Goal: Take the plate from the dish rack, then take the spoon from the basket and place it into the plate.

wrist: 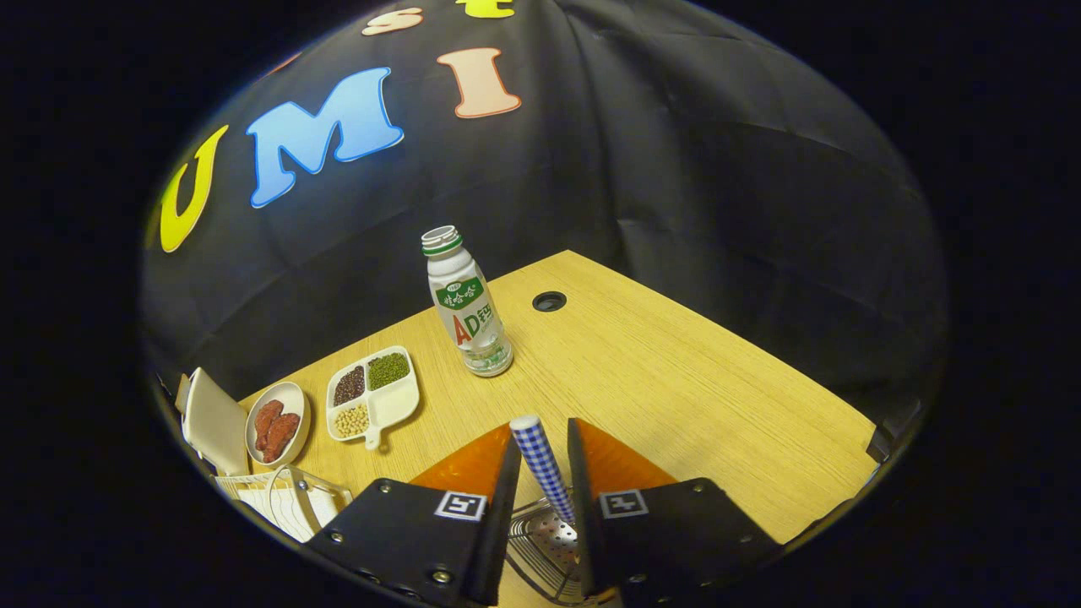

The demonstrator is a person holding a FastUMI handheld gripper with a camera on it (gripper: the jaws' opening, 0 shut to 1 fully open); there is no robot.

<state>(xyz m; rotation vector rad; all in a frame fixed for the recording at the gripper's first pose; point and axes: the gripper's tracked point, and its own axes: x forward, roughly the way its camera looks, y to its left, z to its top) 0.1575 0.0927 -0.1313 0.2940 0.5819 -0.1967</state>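
A spoon with a blue-and-white checked handle (543, 463) stands tilted between my fingers, its top poking up past the fingertips. Its lower end goes down into a perforated metal basket (540, 549) that sits under the gripper between the two fingers. My gripper (542, 432) is narrowed onto the handle, one finger on each side of it. The spoon's bowl is hidden. A white wire dish rack (283, 502) sits left of the fingers, and a white, flat, plate-like piece (213, 422) stands upright at its far end.
On the wooden table (676, 380) ahead stands an uncapped white drink bottle (466, 312). Left of it lie a white divided dish of beans (373, 395) and a small oval dish of red pieces (277, 424). A cable hole (549, 301) is beyond the bottle.
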